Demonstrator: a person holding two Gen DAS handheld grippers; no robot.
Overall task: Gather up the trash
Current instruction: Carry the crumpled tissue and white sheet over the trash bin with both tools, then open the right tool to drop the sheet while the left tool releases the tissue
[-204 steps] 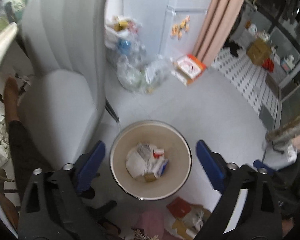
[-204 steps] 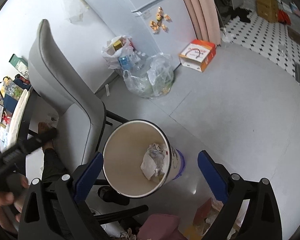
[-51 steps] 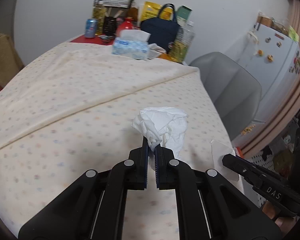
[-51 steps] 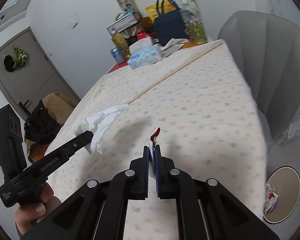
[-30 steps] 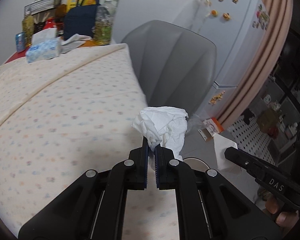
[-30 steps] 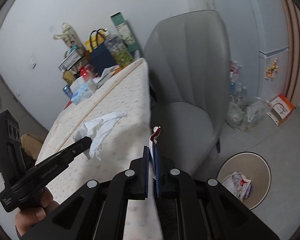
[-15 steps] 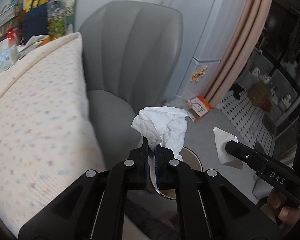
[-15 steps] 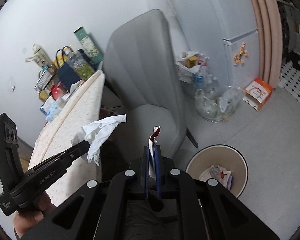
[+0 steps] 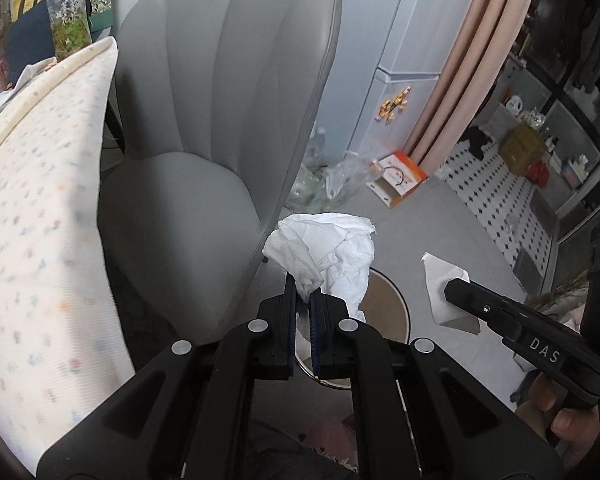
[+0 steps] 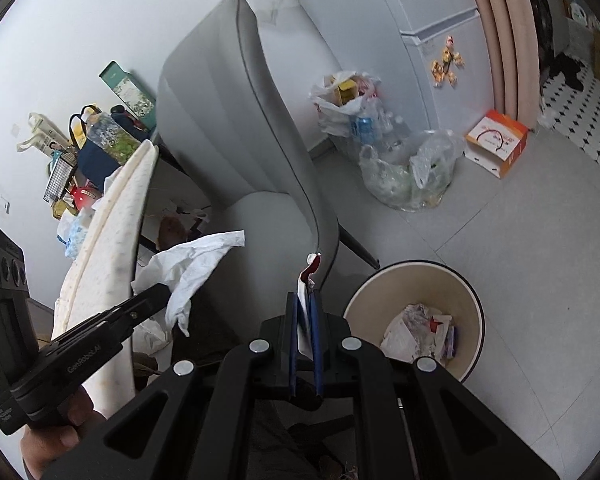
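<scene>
My left gripper is shut on a crumpled white tissue and holds it in the air over the near rim of a round beige trash bin on the floor. In the right wrist view the tissue hangs from the left gripper. My right gripper is shut on a thin white wrapper with a red tip, held left of the bin, which holds paper and wrapper trash. The wrapper also shows in the left wrist view.
A grey shell chair stands just left of the bin. The table with a dotted cloth is at far left. Plastic bags of bottles and an orange box lie by the fridge.
Both grippers, still shut on their trash, have swung from over the table past the chair toward the floor bin, which is now closer and larger in both views.
</scene>
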